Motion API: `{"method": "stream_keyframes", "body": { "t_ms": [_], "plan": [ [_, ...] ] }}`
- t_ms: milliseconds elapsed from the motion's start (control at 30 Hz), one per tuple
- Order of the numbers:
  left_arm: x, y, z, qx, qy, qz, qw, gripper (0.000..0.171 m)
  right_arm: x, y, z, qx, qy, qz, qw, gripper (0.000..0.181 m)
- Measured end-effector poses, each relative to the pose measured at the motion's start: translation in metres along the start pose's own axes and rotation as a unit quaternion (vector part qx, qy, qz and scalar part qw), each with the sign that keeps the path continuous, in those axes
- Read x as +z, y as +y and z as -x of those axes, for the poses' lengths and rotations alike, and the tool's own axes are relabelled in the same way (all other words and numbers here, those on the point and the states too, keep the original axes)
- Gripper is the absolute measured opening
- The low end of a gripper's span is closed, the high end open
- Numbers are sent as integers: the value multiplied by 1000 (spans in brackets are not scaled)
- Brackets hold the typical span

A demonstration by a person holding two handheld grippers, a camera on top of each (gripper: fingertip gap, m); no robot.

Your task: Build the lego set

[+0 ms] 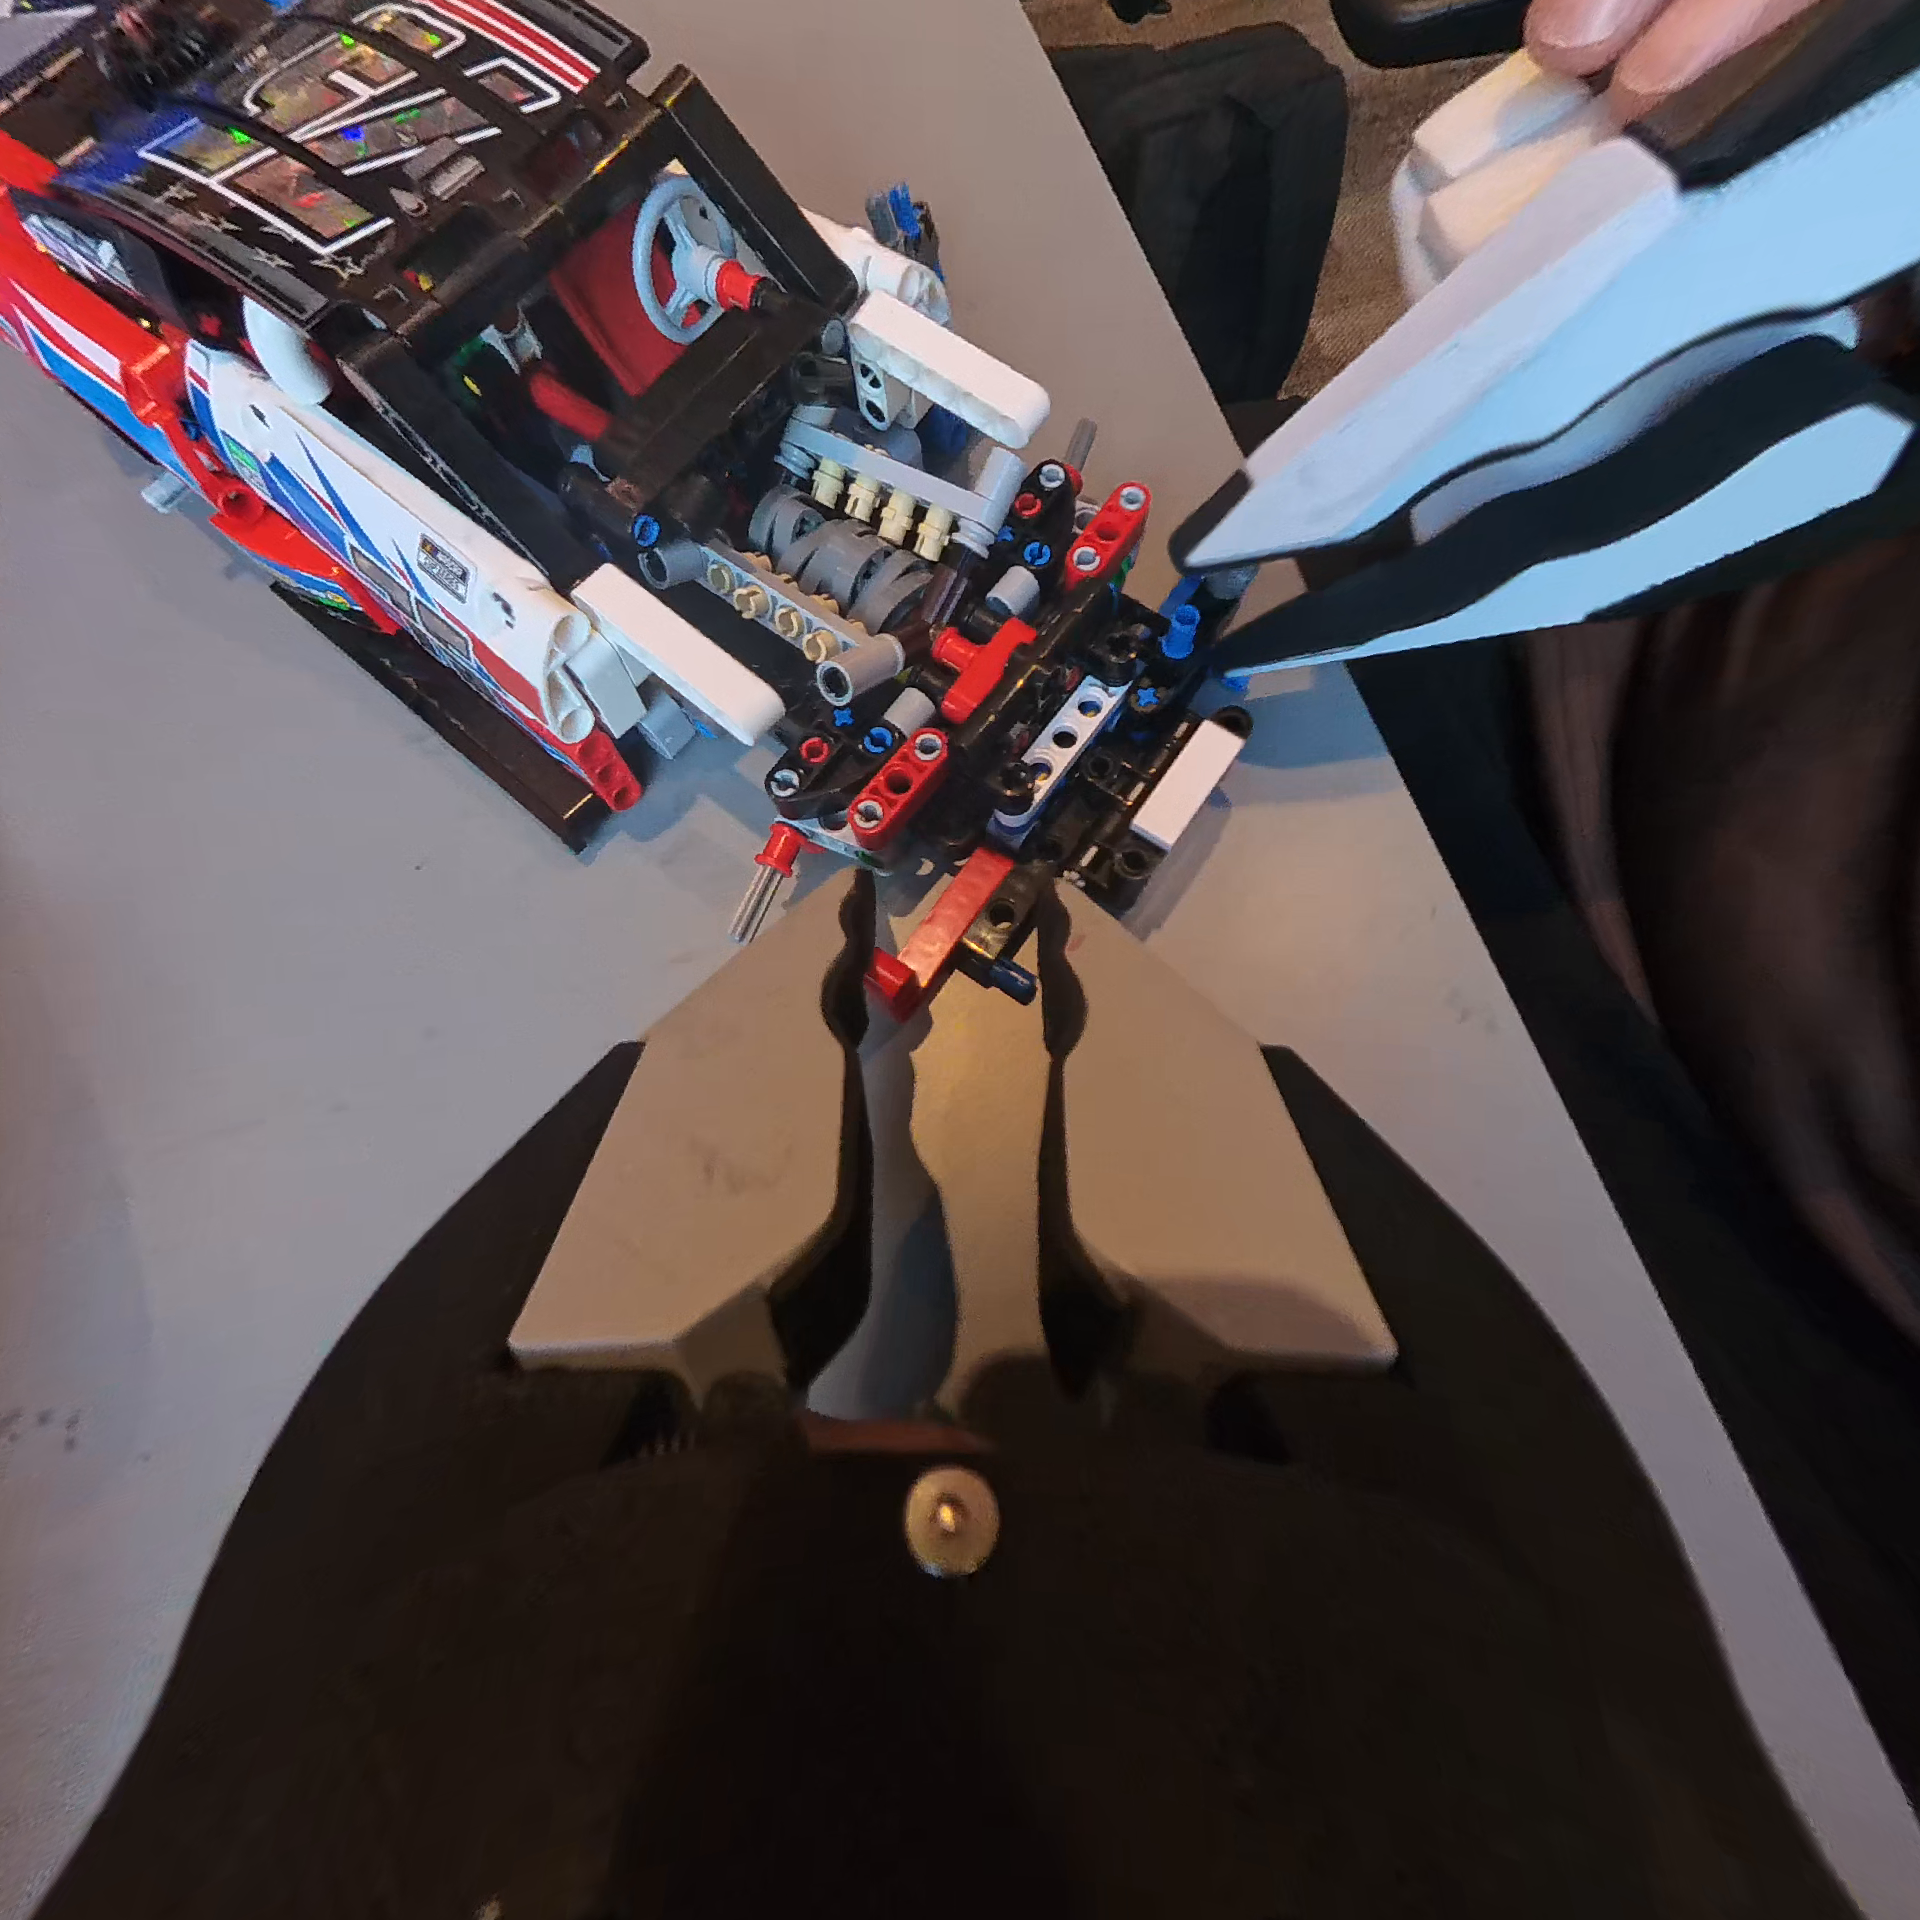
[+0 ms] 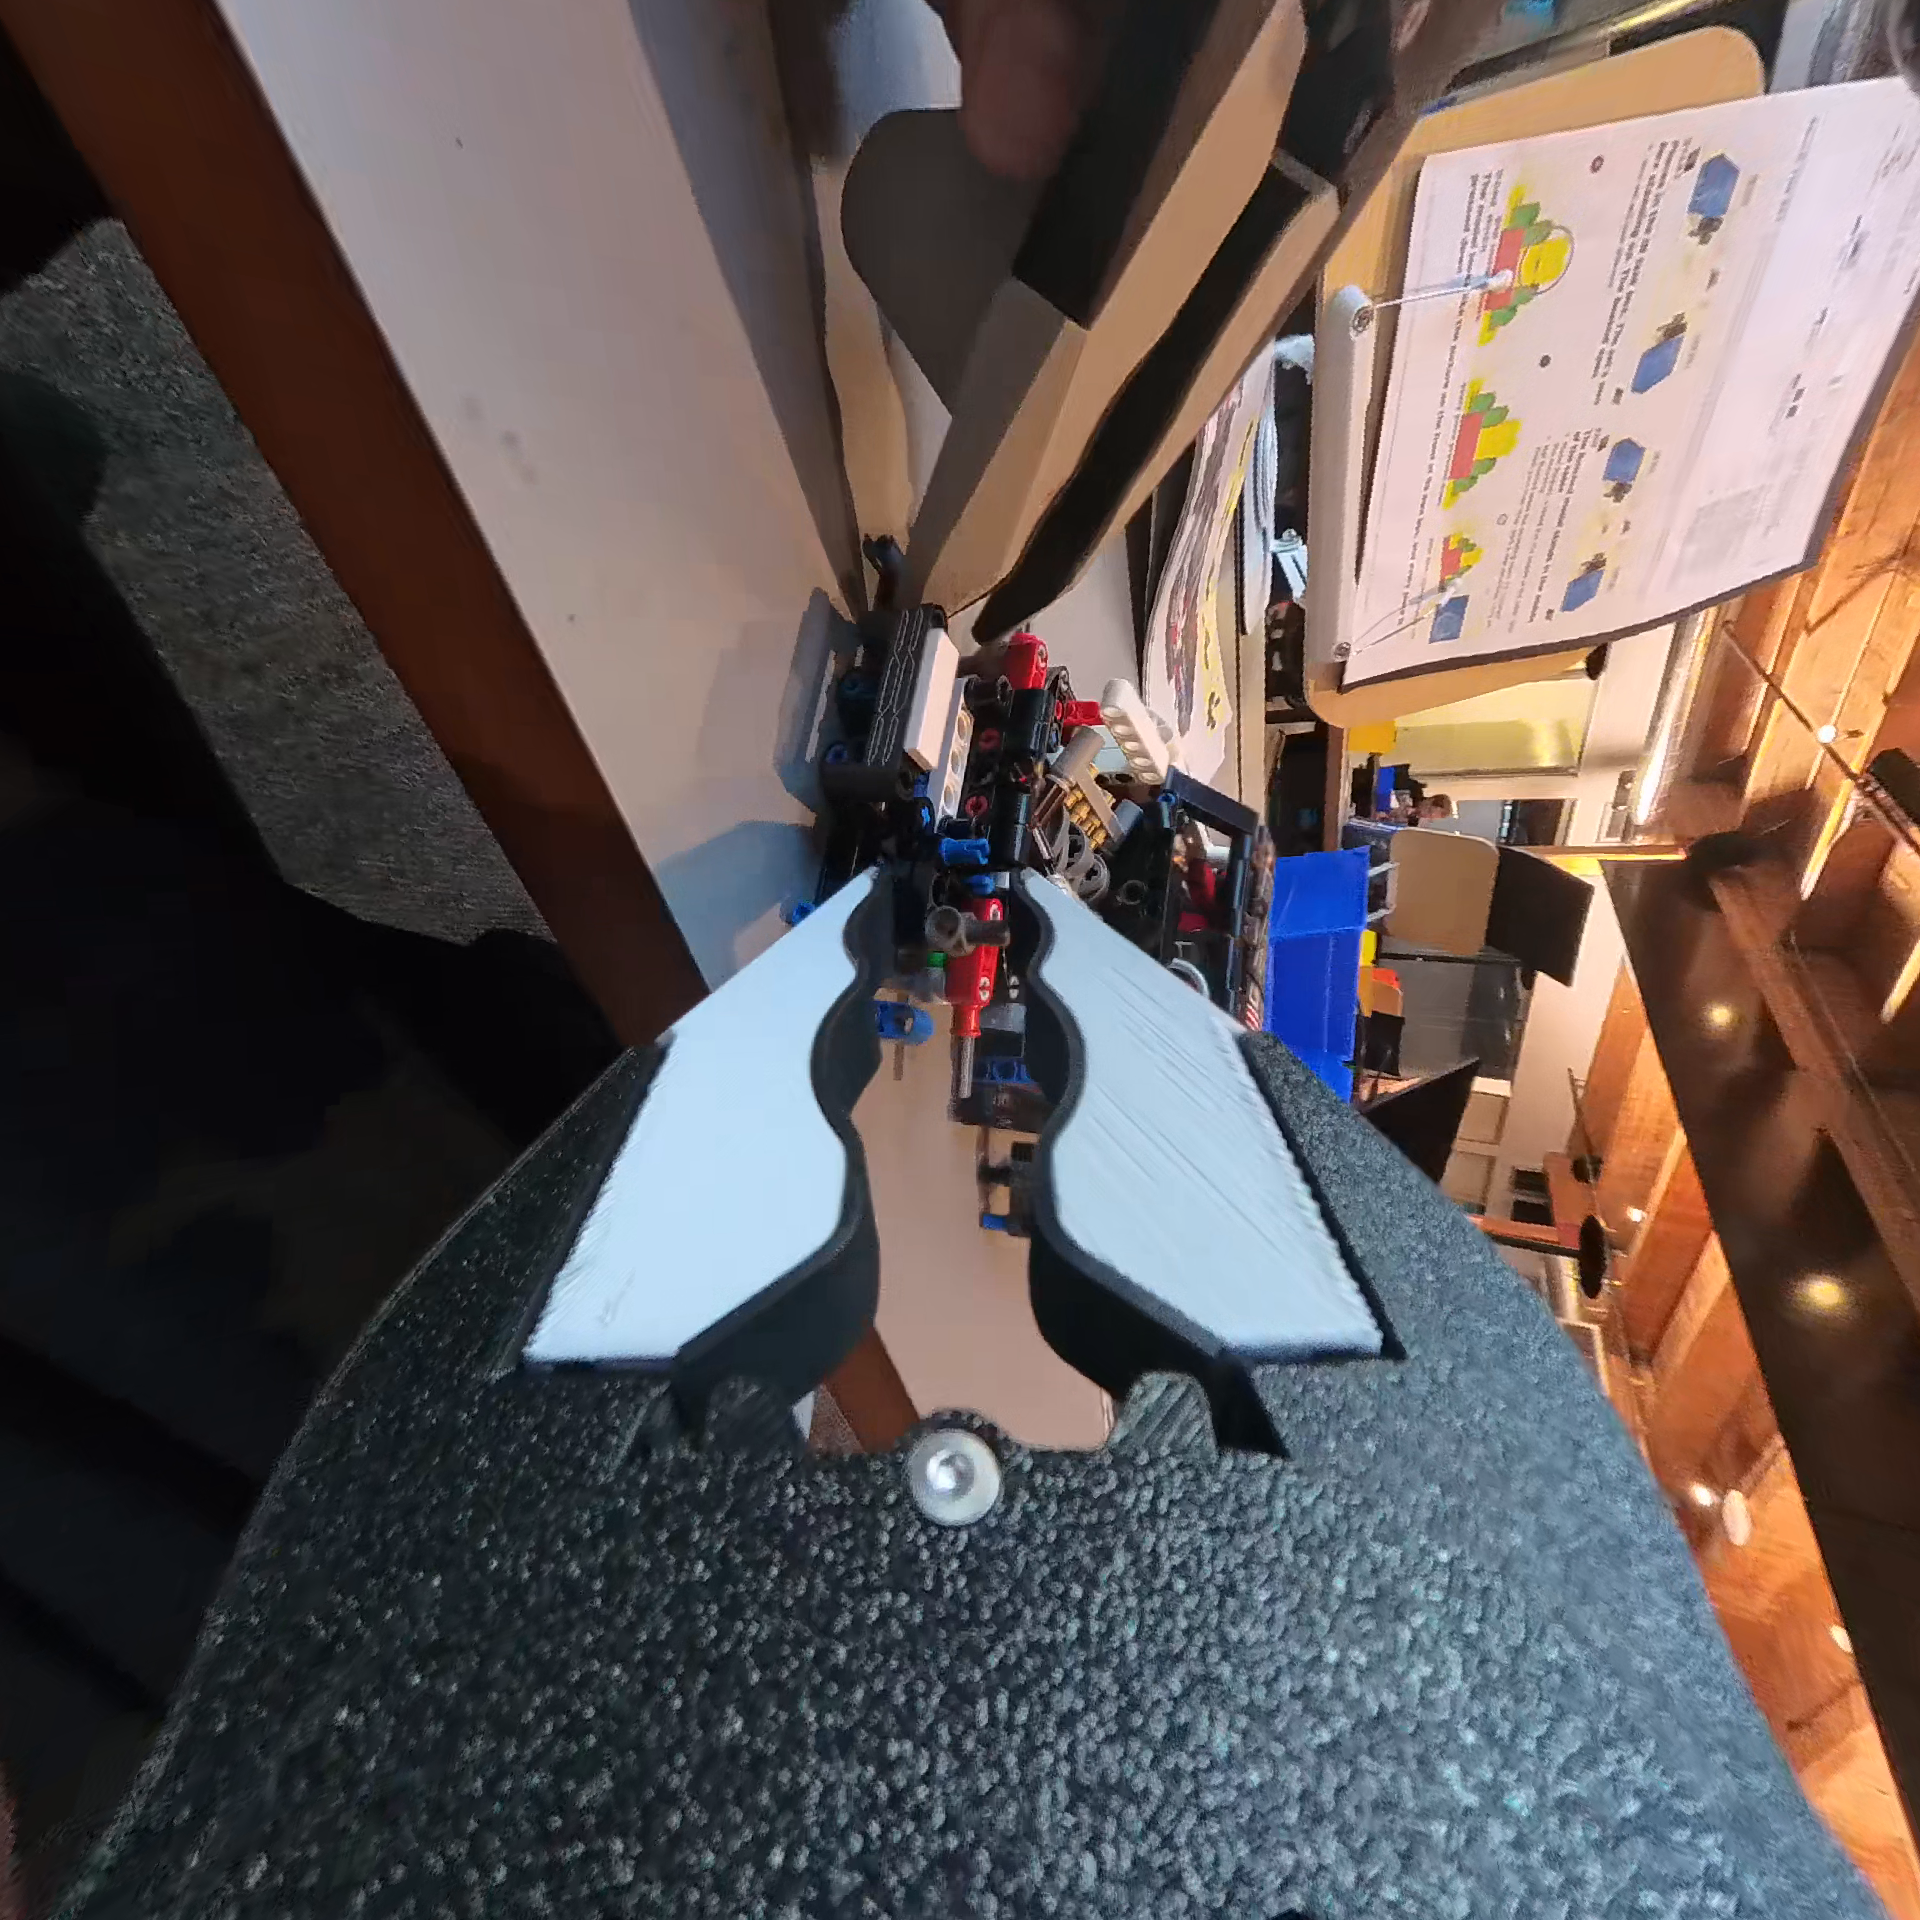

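Lego car [image 1: 499, 416] (front unfinished): left gripper [image 1: 945, 935] clamps red beam [image 1: 940, 930]; right gripper [image 2: 951, 914] straddles its nose, apart.

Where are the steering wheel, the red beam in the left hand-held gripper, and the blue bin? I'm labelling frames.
steering wheel [image 1: 681, 255], left wrist view, on its grey rim.
red beam [image 1: 940, 930], left wrist view, mid-length, between the left hand-held gripper [image 1: 951, 920] fingertips.
blue bin [image 2: 1314, 935], right wrist view, on its side wall.
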State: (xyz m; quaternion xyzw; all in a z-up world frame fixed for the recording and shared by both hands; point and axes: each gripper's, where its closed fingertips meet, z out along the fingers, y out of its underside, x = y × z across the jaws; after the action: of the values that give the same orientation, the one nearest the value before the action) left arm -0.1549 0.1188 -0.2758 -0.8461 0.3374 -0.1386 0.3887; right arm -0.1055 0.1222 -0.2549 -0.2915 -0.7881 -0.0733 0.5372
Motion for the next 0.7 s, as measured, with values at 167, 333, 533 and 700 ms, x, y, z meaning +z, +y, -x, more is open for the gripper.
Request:
{"method": "stream_keyframes", "body": {
  "t_ms": [167, 333, 533, 700],
  "plan": [
    [4, -5, -6, -47, 20, -3, 999, 26, -6, 7, 5, -64, 25, 8, 998, 12],
    [9, -7, -11, -31, 12, 5, 999, 27, -10, 12, 8, -114, 71, 9, 991, 7],
    [9, -9, -12, -53, 24, -1, 998, 26, -7, 15, 8, -84, 44, 38, 995, 10],
    [10, -8, -12, -57, 25, 0, 998, 26, -6, 16, 7, -81, 43, 45, 995, 10]
  ]
}}
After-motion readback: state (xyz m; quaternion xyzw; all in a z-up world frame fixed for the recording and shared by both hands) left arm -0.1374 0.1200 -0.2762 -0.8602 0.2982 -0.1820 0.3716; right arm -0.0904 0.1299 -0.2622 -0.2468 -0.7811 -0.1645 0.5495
